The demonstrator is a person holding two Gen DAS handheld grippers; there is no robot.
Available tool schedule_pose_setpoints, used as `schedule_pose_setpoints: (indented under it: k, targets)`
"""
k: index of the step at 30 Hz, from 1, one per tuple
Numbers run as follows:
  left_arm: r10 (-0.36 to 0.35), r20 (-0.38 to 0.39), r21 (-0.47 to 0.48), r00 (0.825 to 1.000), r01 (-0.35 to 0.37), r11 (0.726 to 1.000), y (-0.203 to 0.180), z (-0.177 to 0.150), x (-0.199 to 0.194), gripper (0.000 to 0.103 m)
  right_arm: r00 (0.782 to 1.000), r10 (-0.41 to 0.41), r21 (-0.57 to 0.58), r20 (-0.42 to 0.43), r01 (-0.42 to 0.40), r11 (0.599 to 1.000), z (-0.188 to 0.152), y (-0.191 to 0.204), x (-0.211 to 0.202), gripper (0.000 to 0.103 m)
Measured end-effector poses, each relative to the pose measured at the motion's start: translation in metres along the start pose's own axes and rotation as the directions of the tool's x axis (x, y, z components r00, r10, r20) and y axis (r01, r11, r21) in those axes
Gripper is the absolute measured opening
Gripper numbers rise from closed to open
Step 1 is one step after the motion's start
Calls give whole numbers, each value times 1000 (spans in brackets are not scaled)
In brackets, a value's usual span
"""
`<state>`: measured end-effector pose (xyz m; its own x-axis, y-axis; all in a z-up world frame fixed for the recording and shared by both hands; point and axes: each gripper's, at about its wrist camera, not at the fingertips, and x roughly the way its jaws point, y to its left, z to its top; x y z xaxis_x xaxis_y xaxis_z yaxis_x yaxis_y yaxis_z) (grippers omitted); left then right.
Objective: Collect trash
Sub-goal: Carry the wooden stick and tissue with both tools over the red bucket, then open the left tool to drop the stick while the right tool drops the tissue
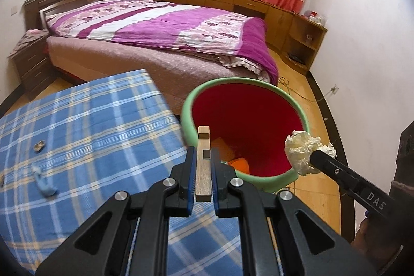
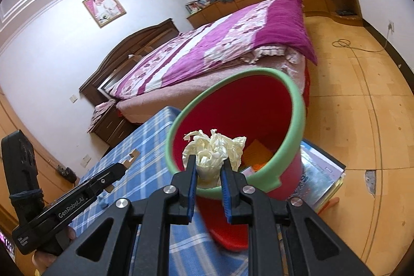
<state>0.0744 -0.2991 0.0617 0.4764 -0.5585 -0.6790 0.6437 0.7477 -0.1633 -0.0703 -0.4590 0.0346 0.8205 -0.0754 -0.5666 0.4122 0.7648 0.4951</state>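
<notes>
A red bin with a green rim (image 1: pixel 245 118) (image 2: pixel 292 126) stands beside a table with a blue plaid cloth (image 1: pixel 90 126) (image 2: pixel 145 167). My left gripper (image 1: pixel 203 150) is shut on a flat wooden stick (image 1: pixel 203 167), whose tip reaches over the bin's near rim. My right gripper (image 2: pixel 208 163) is shut on a crumpled ball of white paper (image 2: pixel 214 149) (image 1: pixel 302 149), held over the bin's near edge. Orange scraps (image 1: pixel 239 163) lie at the bin's bottom. On the cloth remain a blue scrap (image 1: pixel 44 184) and a nutshell piece (image 1: pixel 39 146).
A bed with a purple quilt (image 1: pixel 160 30) fills the room behind the bin. A stack of books (image 2: pixel 320 172) sits under the bin's right side. A cable (image 2: pixel 346 44) runs over the wooden floor. Low cabinets (image 1: pixel 258 1) line the far wall under the curtains.
</notes>
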Motion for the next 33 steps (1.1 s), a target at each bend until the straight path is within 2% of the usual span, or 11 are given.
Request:
schedule_pose_setpoints:
  k: [13,16,21,27,33]
  targets:
    - [-53,-54,39,997,55,998,-20,11,53,10,999,-33,39,-18,34,999,13,-28,27,26]
    - [-57,-52,56,997,60,997,-24,10,56,10,999,-33,49,-16,34,998,14,-32,28,31]
    - [-55,-62,62,997,59,996,-28,9,58,19,1000,-22,55,-19,23,998,13,-35,28,39]
    - [-56,-71,40,996,59,997,-25,4,51,20,1000,-6,59,-18,7,998,13,-34,25,46]
    - [-35,-59,0,998,35,999,-10,2,36,20,1000,-3,58,-4,3,998,12,-29,18,49]
